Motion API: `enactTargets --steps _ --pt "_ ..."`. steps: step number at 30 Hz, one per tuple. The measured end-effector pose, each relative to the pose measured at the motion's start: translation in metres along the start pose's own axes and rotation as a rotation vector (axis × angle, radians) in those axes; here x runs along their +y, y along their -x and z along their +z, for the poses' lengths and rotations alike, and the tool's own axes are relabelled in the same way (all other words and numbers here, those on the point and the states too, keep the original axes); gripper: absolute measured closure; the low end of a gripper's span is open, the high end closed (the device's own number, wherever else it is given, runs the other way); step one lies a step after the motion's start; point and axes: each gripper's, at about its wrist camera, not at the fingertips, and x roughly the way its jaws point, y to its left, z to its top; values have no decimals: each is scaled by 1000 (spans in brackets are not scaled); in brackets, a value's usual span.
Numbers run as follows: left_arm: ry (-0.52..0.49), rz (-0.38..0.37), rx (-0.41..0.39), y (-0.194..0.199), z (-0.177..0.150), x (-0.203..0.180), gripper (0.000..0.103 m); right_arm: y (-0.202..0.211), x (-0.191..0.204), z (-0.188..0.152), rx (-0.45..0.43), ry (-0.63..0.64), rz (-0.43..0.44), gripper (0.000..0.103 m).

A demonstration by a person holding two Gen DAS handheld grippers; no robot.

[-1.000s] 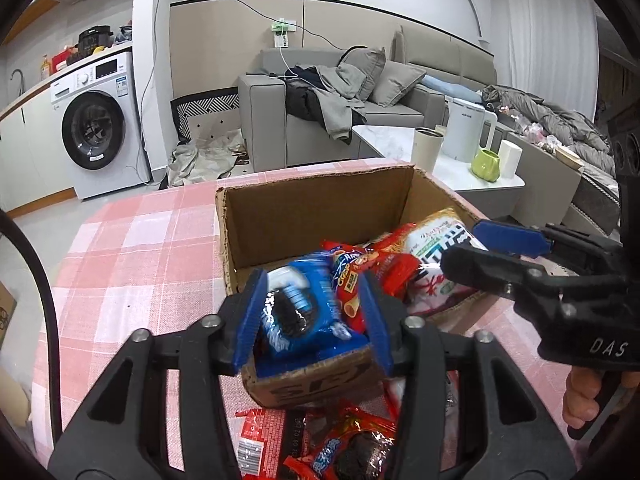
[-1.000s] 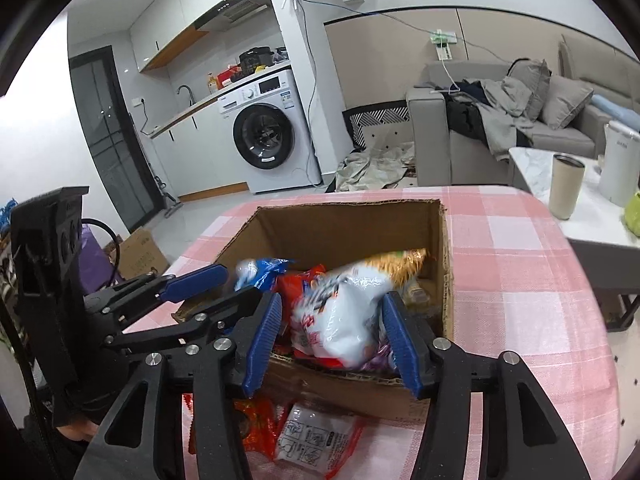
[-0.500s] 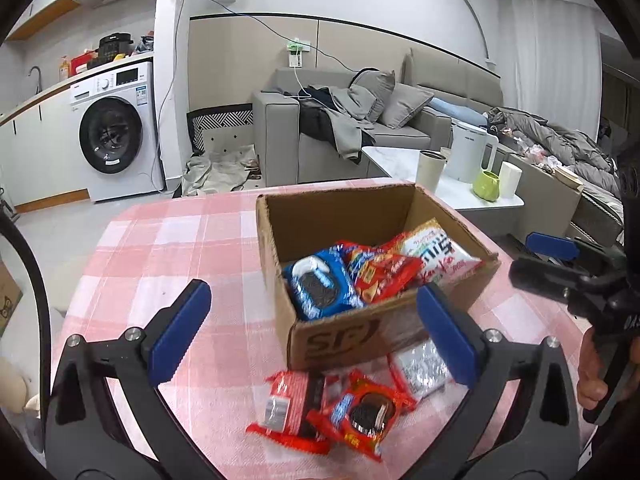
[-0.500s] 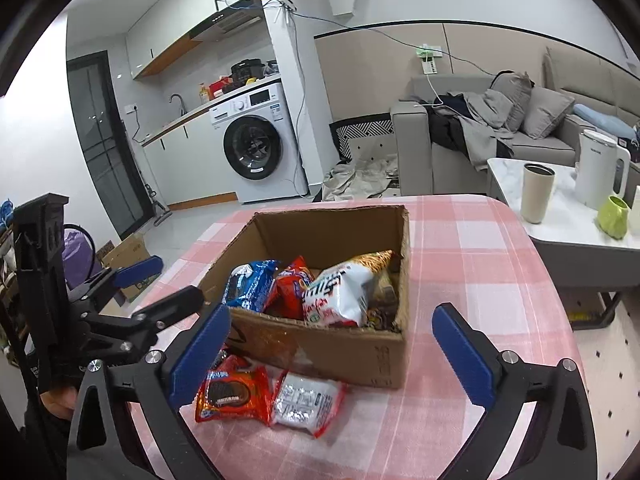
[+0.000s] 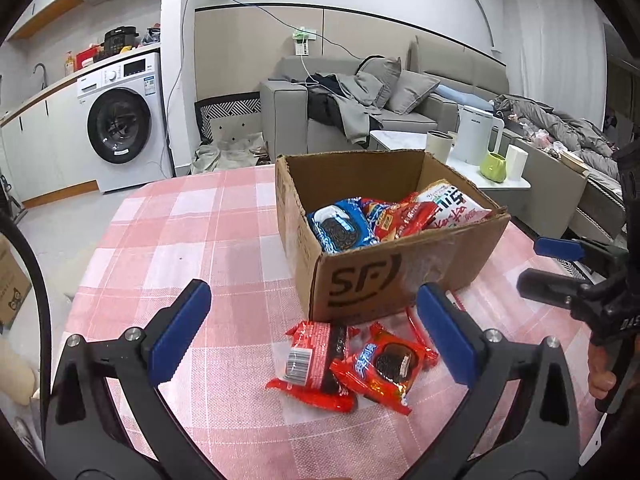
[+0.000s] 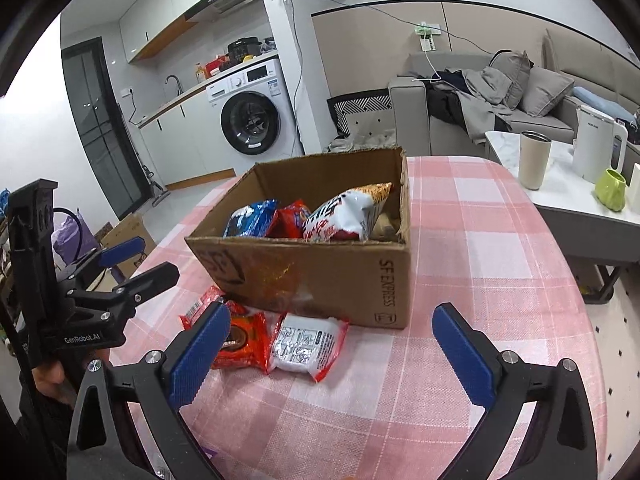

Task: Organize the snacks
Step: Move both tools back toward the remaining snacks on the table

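A round table under a pink-and-white checked cloth (image 5: 192, 240) carries an open brown cardboard box (image 5: 400, 276) printed with a courier logo. The left gripper (image 5: 312, 332) and the right gripper (image 6: 332, 344), both black with blue pads, hang short of the box; each has its jaws spread wide and grasps nothing.

Surroundings: a white front-loading washing machine (image 5: 120, 120) at 10 o'clock in the left wrist view, a grey sofa (image 5: 360, 108) piled with clothes at 12 o'clock, and at 2 o'clock a low white table bearing a beige tumbler (image 6: 534, 160), a white kettle (image 6: 596, 148) and a lime-green mug (image 6: 610, 190).

Obstructions: nothing lies between either gripper and the loose packets; the box's near wall stands behind them.

Differences between views: the left wrist view shows two red cookie packets (image 5: 348, 368) side by side just before the box, one face-down with its barcode up, and only a sliver of anything beyond them. The right wrist view reveals a white foil packet (image 6: 308, 344) beside a red packet, touching the box's base, and the left gripper at 9 o'clock.

Box contents: a blue cookie packet (image 5: 340, 230), a red snack packet (image 5: 400, 218) and a white-and-red crisp bag (image 6: 348, 212) leaning against one another.
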Motion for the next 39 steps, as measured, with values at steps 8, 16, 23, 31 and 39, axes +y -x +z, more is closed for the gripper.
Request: enactTargets --steps 8,16,23,31,39 --pt "-39 34 36 -6 -10 3 1 -12 1 -6 29 -4 -16 0" --pt "2 56 65 -20 -20 24 1 -40 7 -15 103 0 -36 0" --pt "14 74 104 -34 -26 35 1 -64 9 -23 176 -14 -71 0" --pt "-2 111 185 -63 -38 40 1 -84 9 -27 219 -19 -77 0" --pt "-63 67 206 -73 -45 29 1 -100 12 -27 237 -10 -100 0"
